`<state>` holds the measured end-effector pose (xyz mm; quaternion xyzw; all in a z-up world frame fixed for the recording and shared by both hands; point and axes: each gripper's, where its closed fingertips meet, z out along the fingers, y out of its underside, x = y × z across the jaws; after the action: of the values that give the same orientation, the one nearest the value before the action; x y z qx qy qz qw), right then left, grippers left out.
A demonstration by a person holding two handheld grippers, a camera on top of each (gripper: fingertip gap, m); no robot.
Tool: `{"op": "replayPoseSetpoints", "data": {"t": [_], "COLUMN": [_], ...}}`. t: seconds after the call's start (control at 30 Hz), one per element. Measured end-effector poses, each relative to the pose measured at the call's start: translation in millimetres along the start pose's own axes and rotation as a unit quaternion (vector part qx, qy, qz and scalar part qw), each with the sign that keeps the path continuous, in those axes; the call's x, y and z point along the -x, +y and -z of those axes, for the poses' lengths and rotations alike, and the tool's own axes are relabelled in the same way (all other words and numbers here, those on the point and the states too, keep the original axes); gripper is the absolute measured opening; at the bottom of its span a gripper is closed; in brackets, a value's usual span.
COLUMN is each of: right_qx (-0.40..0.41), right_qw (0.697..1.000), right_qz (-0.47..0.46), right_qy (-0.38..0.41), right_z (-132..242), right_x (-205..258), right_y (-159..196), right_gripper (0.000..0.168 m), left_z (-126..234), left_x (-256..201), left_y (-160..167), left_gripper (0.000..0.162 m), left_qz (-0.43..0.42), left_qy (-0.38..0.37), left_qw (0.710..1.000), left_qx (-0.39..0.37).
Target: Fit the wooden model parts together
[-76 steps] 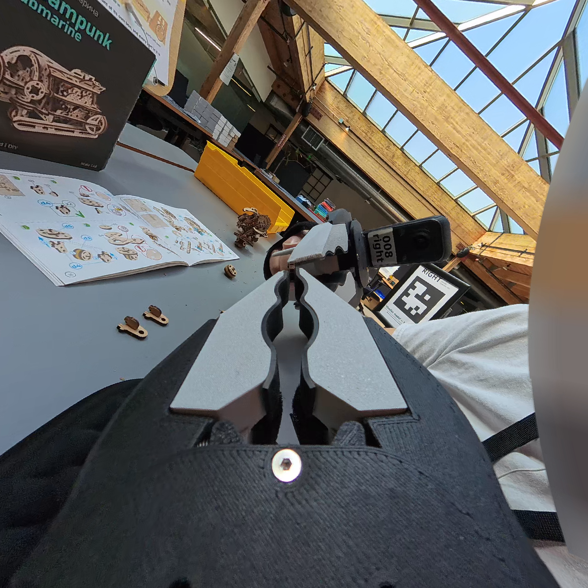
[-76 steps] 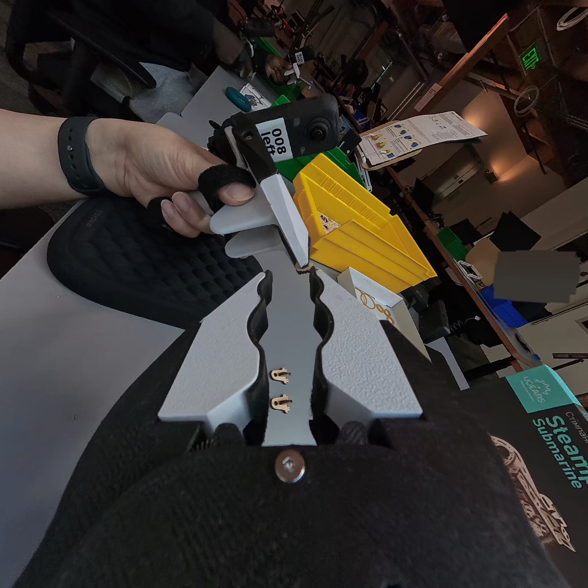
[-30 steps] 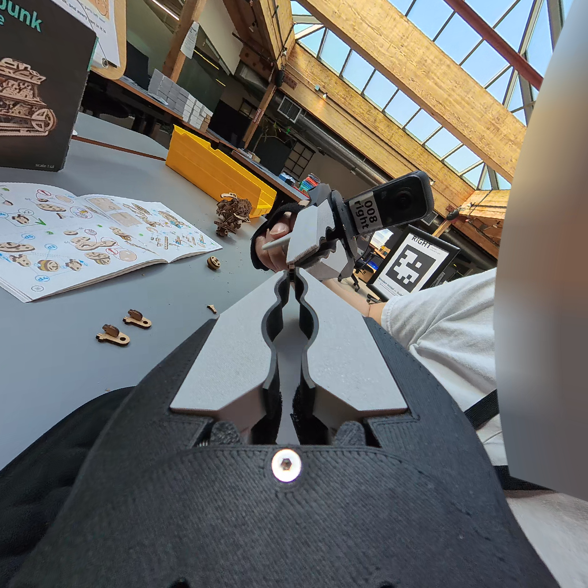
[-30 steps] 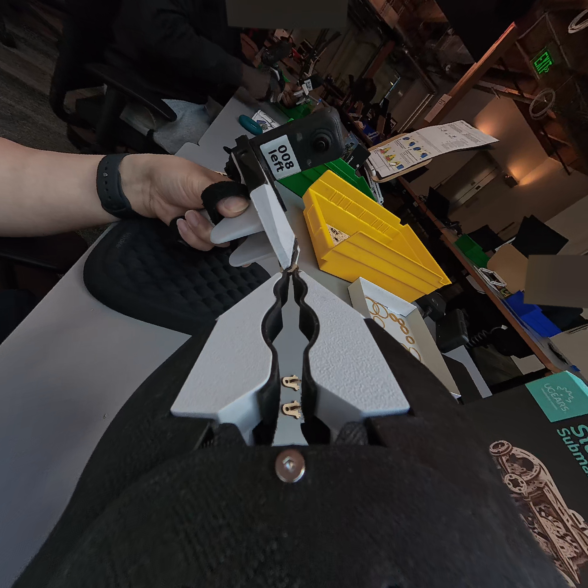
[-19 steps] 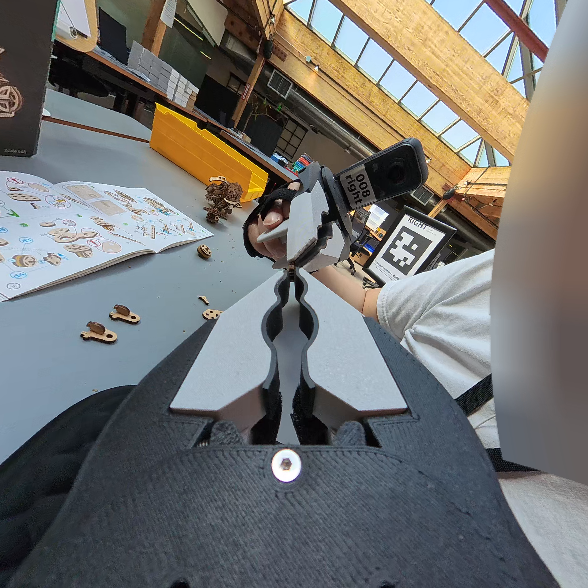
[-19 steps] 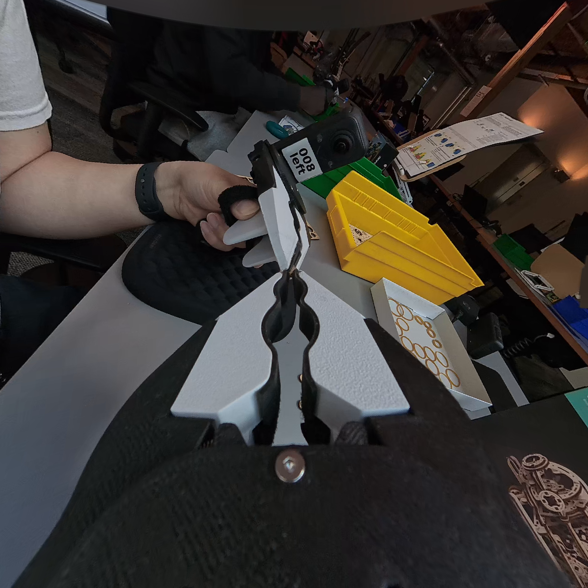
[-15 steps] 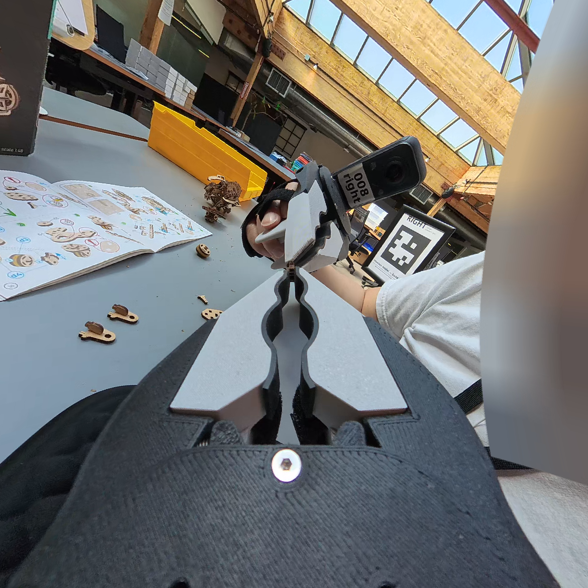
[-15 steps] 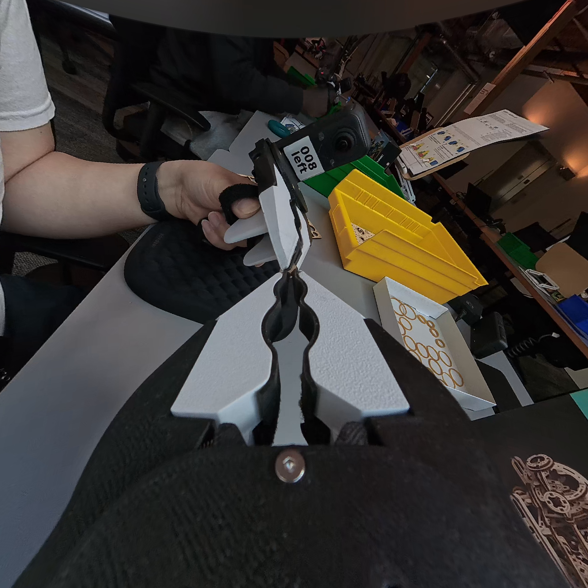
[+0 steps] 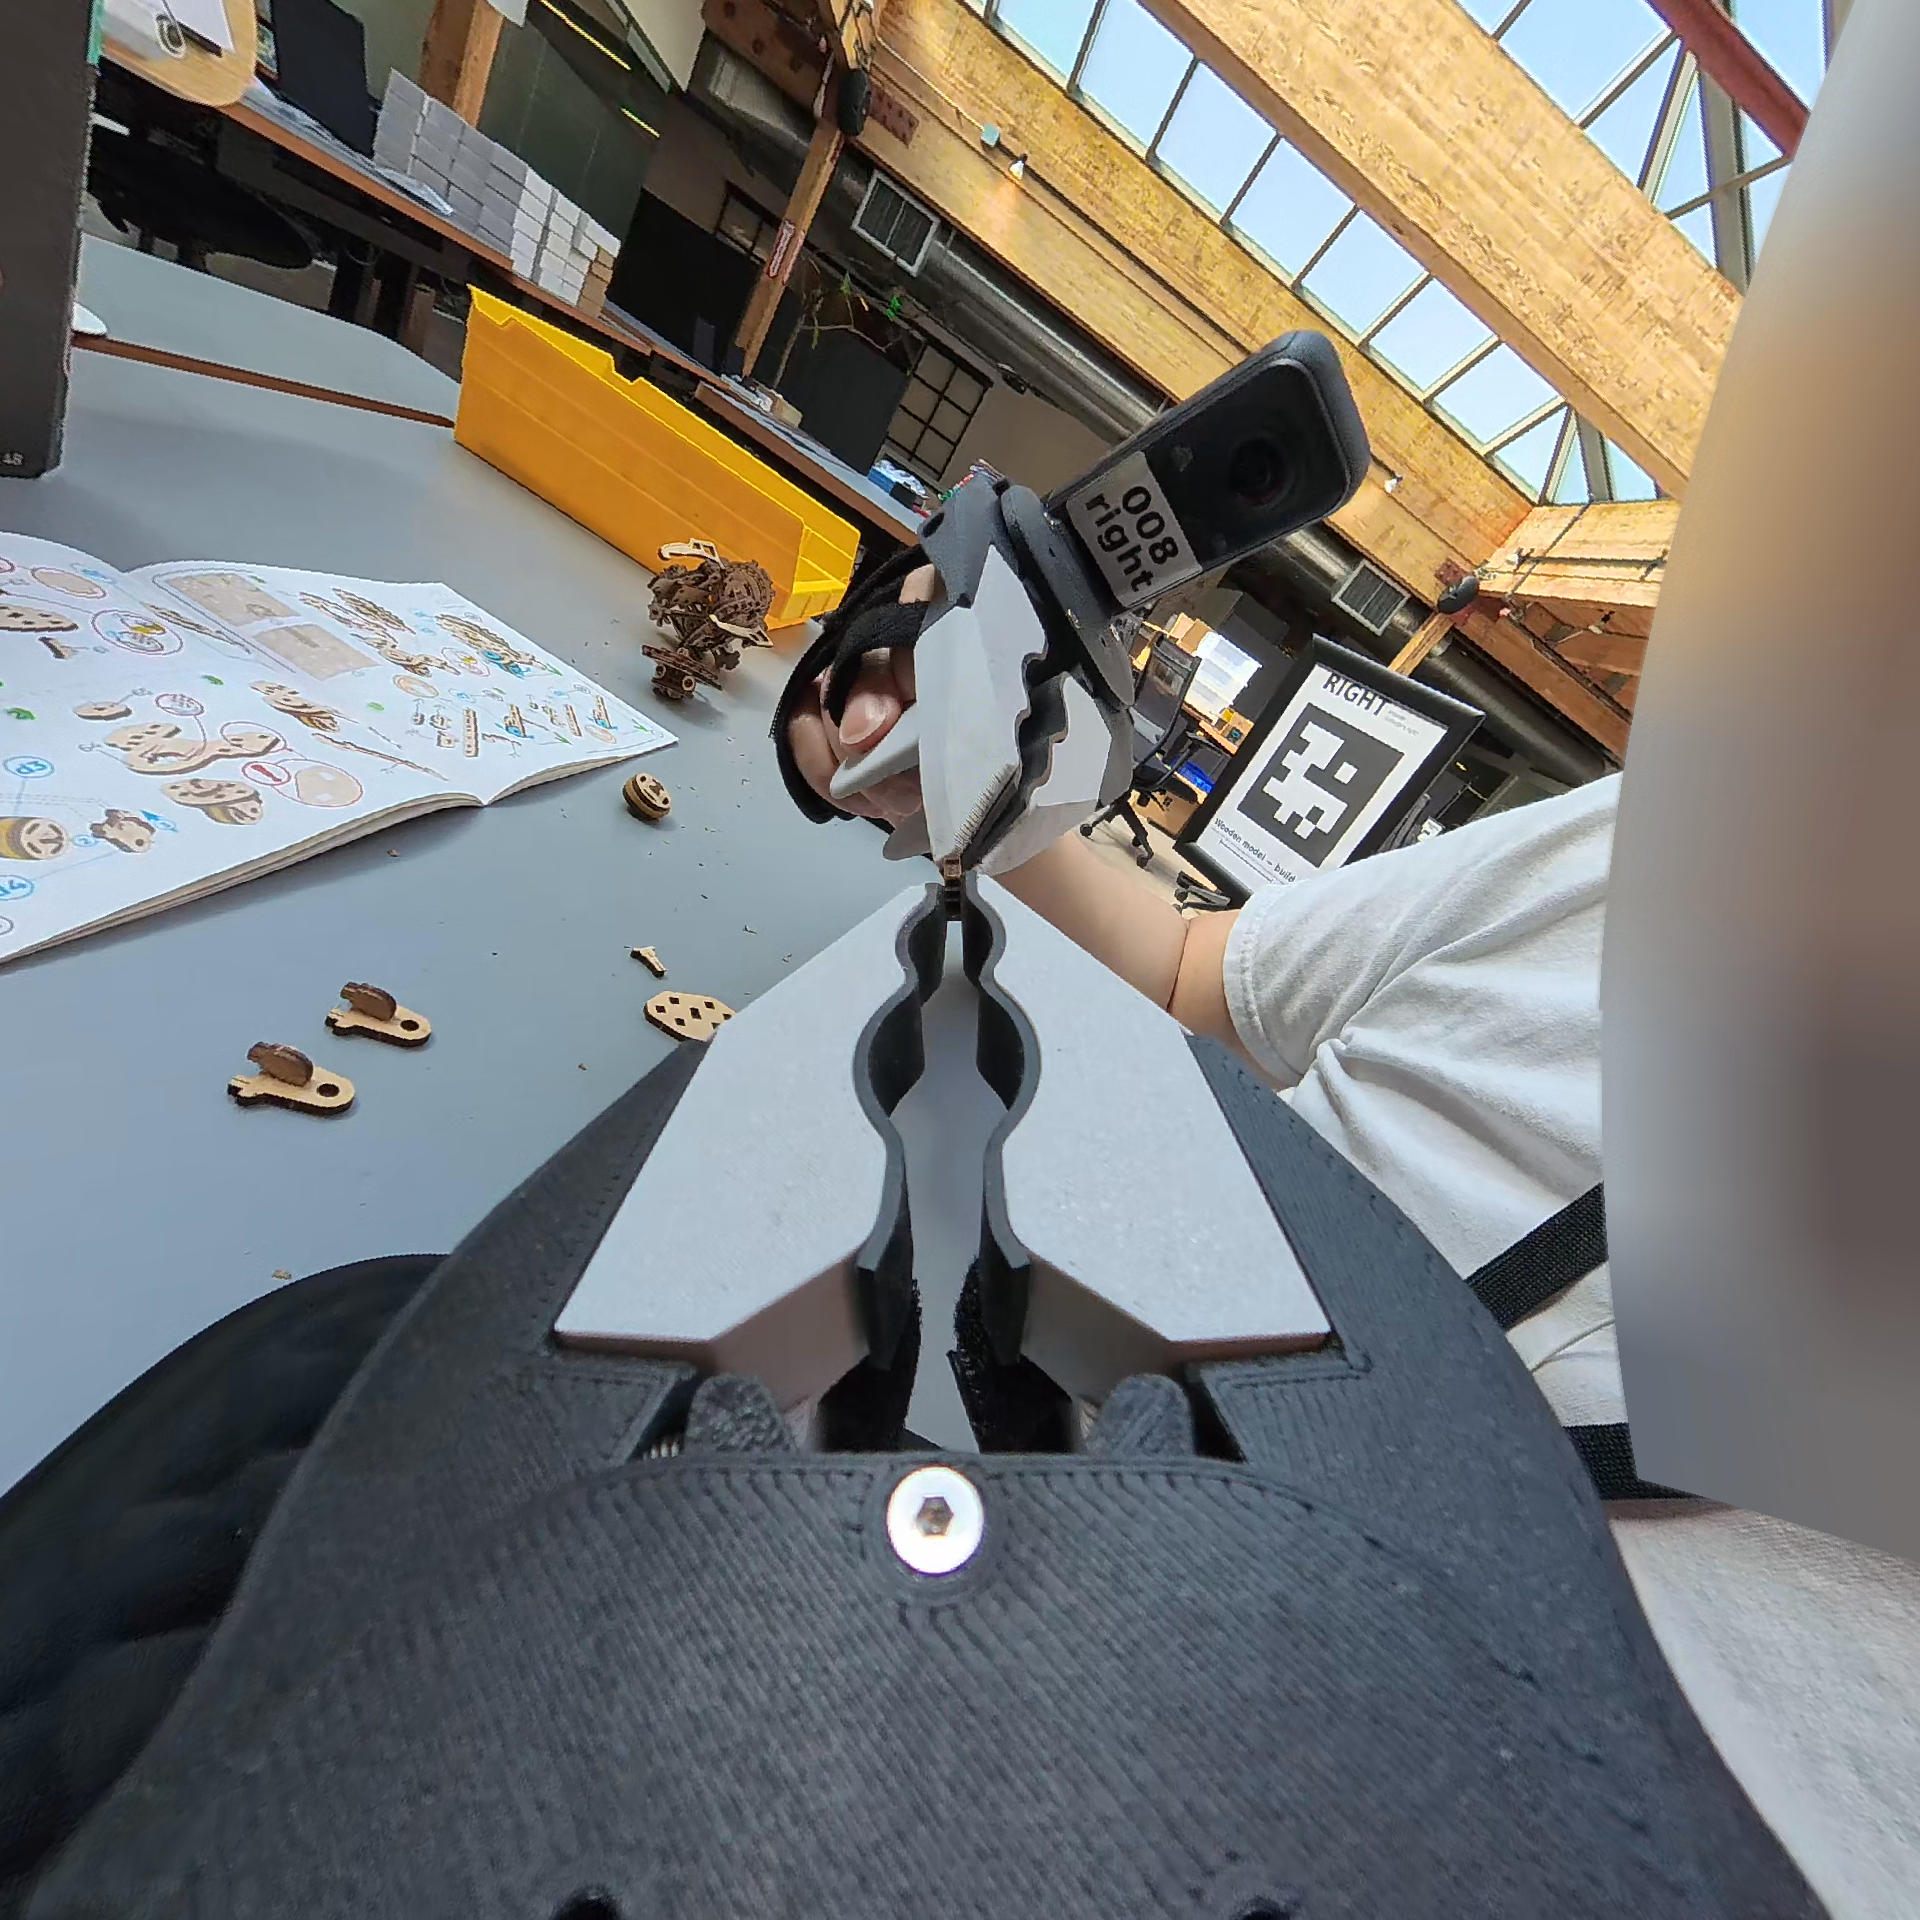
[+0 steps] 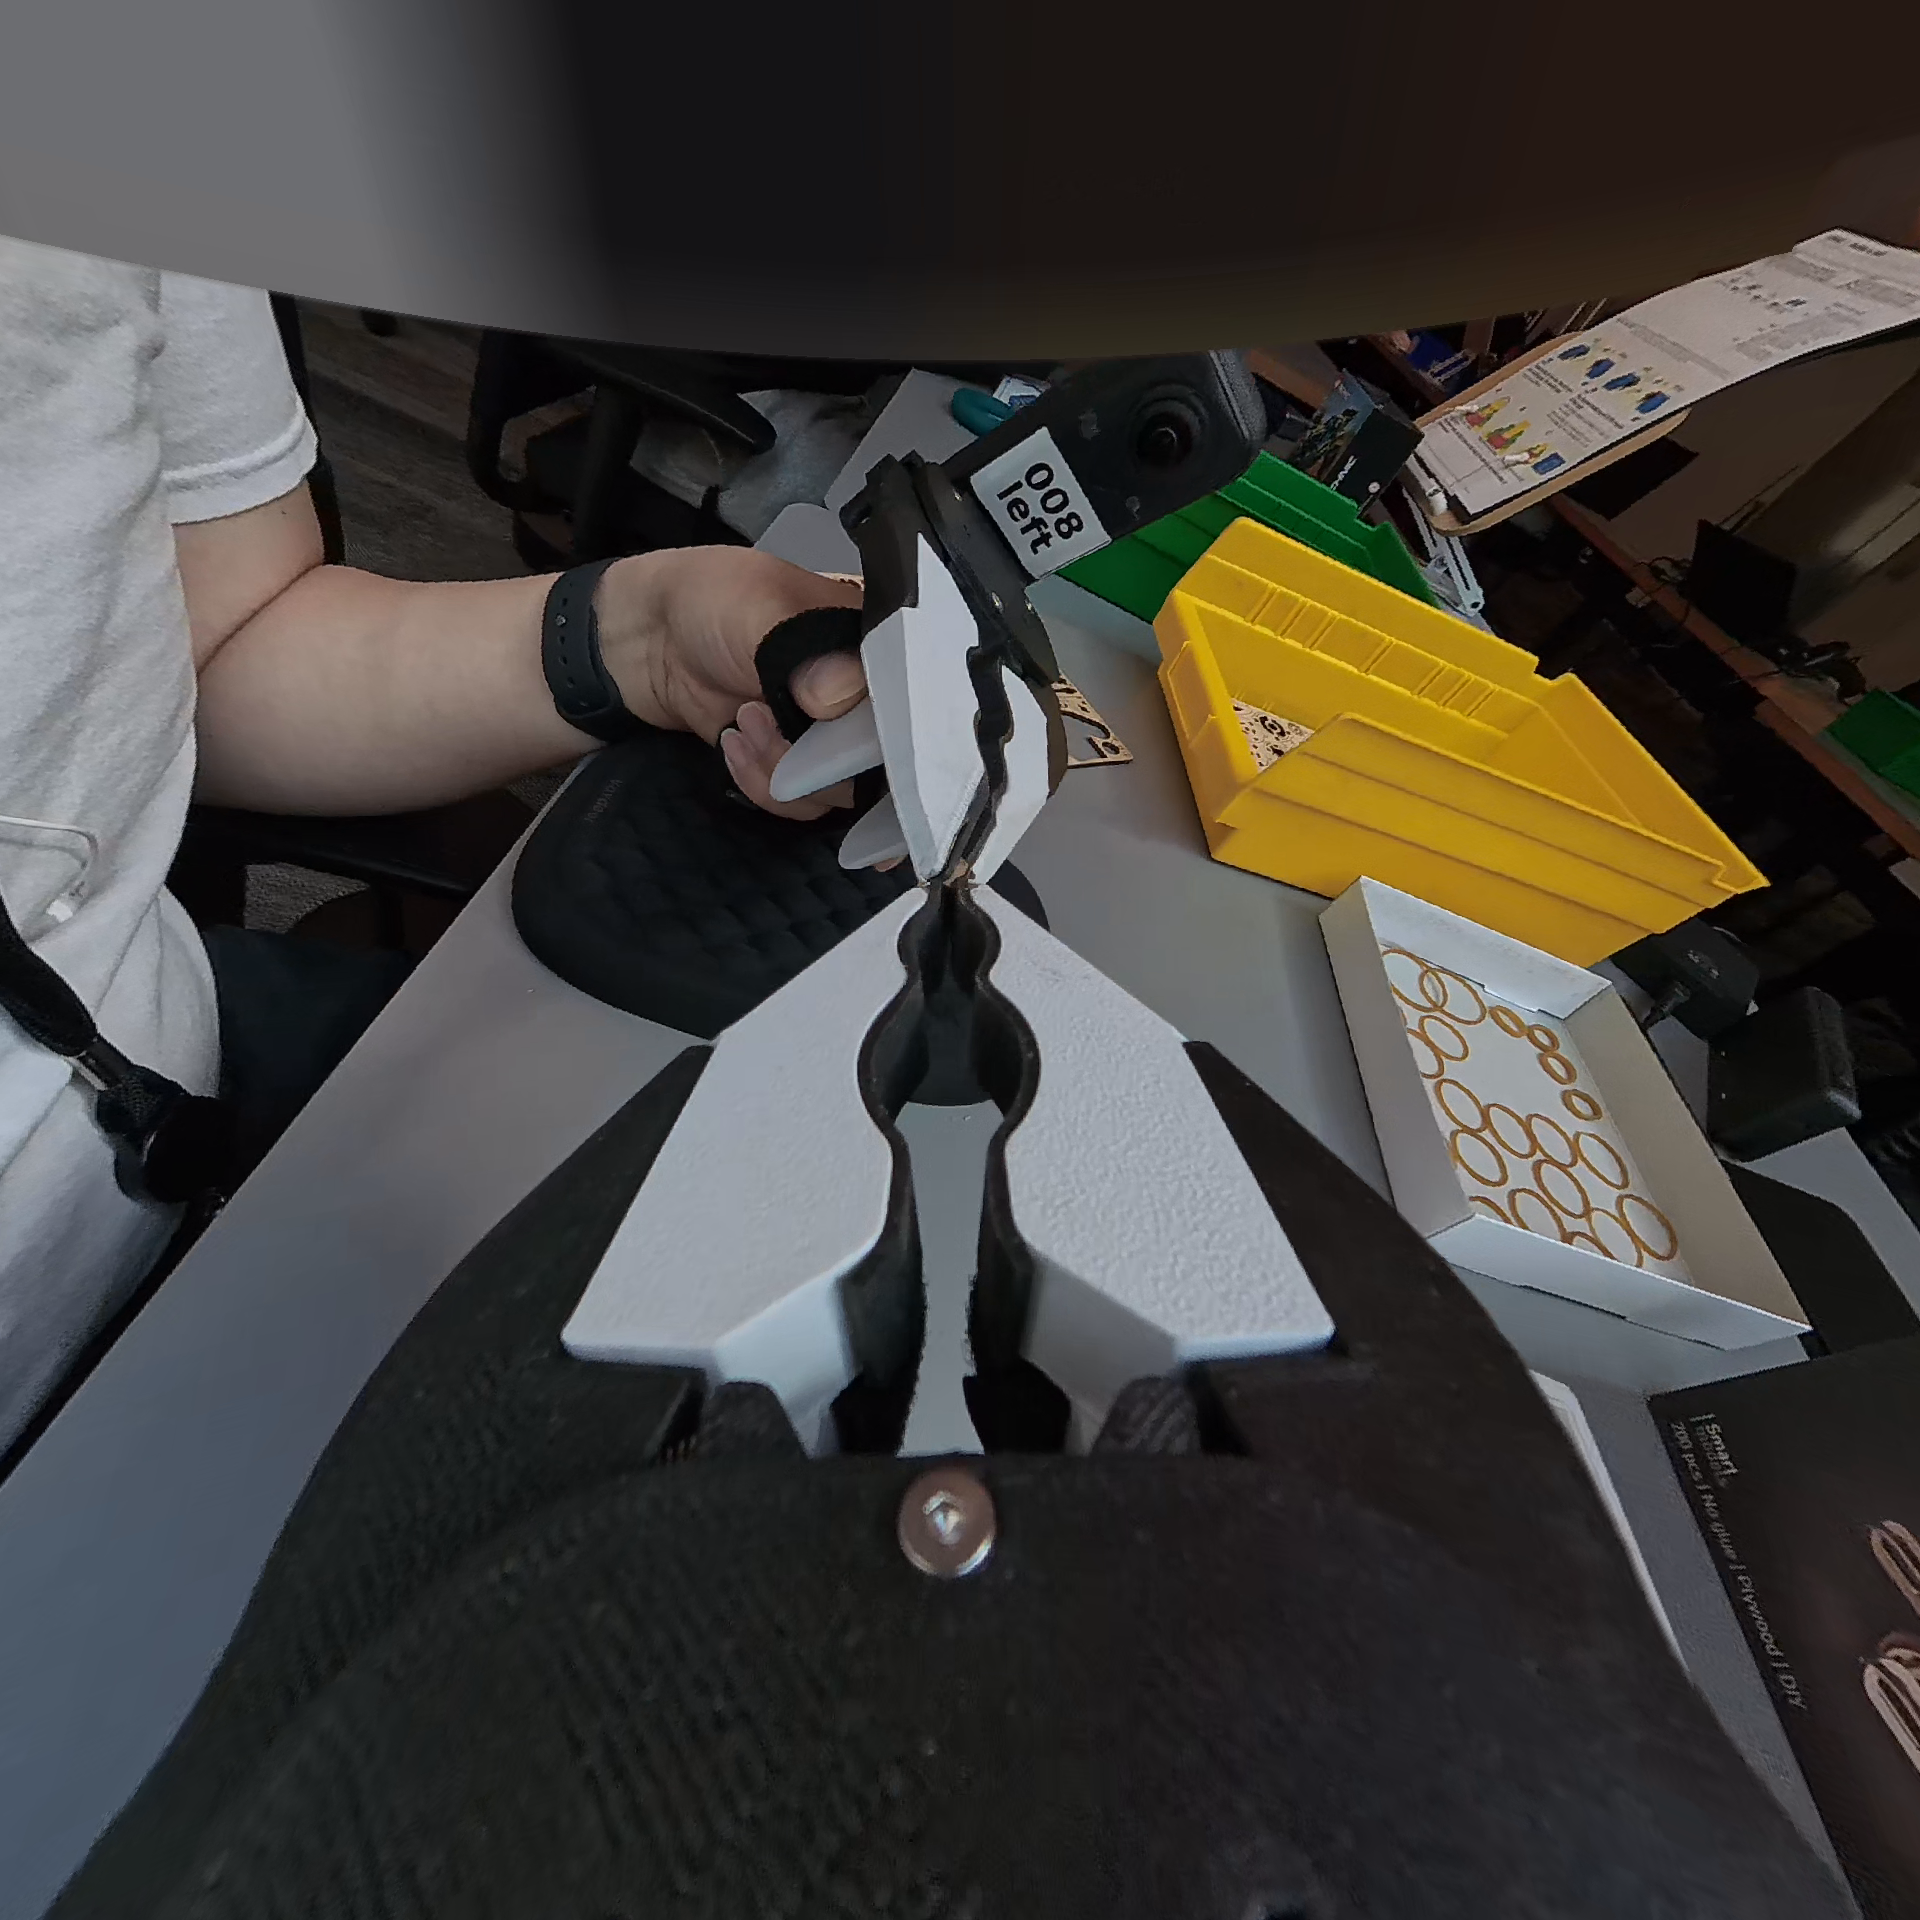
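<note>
My left gripper point(image 9: 948, 896) and my right gripper point(image 10: 948, 896) are held tip to tip above the grey table point(image 9: 312, 1195). Each is shut on a tiny wooden part point(image 9: 948, 871), which also shows in the right wrist view point(image 10: 952, 881). The parts touch between the tips; their shape is too small to tell. The right gripper point(image 9: 961, 847) faces me in the left wrist view, and the left gripper point(image 10: 951, 864) faces me in the right wrist view. A partly built wooden model point(image 9: 707, 623) stands on the table behind them.
An open instruction booklet point(image 9: 260, 707) and loose wooden parts point(image 9: 379, 1016) point(image 9: 291, 1081) point(image 9: 686, 1013) lie on the left. A yellow bin point(image 10: 1434, 748), a white tray of wooden rings point(image 10: 1538, 1132), a black pad point(image 10: 707, 925) and a black box point(image 10: 1818, 1558) surround the work spot. My two grippers' fingertips are within a few centimetres of each other.
Both grippers stayed shut and tip to tip. The pair has swung towards the person's body, and the far gripper stands steeper in each view.
</note>
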<state>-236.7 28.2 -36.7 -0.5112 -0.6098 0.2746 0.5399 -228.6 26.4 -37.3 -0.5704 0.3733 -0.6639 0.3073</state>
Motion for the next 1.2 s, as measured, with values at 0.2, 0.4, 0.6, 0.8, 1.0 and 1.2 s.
{"op": "replayPoseSetpoints", "data": {"t": [0.2, 0.4, 0.6, 0.8, 1.0, 1.2], "right_qx": [-0.033, -0.027, -0.023, 0.032, 0.052, 0.065], "right_qw": [0.998, 0.997, 1.0, 0.992, 0.989, 0.989], "right_qz": [-0.044, -0.073, -0.008, 0.101, 0.109, 0.097], "right_qy": [-0.003, 0.002, 0.015, 0.061, 0.082, 0.089], "right_z": [8.3, 13.3, 2.6, -9.9, -10.9, -8.3], "right_x": [-7.0, -15.5, -6.4, -2.5, -7.1, -13.8], "right_y": [-10.2, 0.7, -1.4, 6.6, 10.6, 18.8], "right_gripper": [0.0, 0.006, 0.026, 0.019, 0.012, 0.012], "left_z": [-4.9, 1.4, 0.8, 1.1, 0.6, 2.3], "left_x": [2.9, 5.5, 6.9, 7.2, 12.7, 18.2], "left_y": [7.5, -1.5, -0.8, -1.8, -0.4, -4.9], "left_gripper": [0.001, 0.001, 0.0, 0.0, 0.0, 0.011], "left_qz": [-0.011, 0.014, 0.053, 0.073, 0.088, 0.09], "left_qy": [-0.014, -0.009, 0.006, 0.015, 0.007, -0.007], "left_qw": [1.0, 1.0, 0.999, 0.997, 0.996, 0.995], "left_qx": [0.023, -0.008, -0.013, -0.019, -0.02, -0.037]}}
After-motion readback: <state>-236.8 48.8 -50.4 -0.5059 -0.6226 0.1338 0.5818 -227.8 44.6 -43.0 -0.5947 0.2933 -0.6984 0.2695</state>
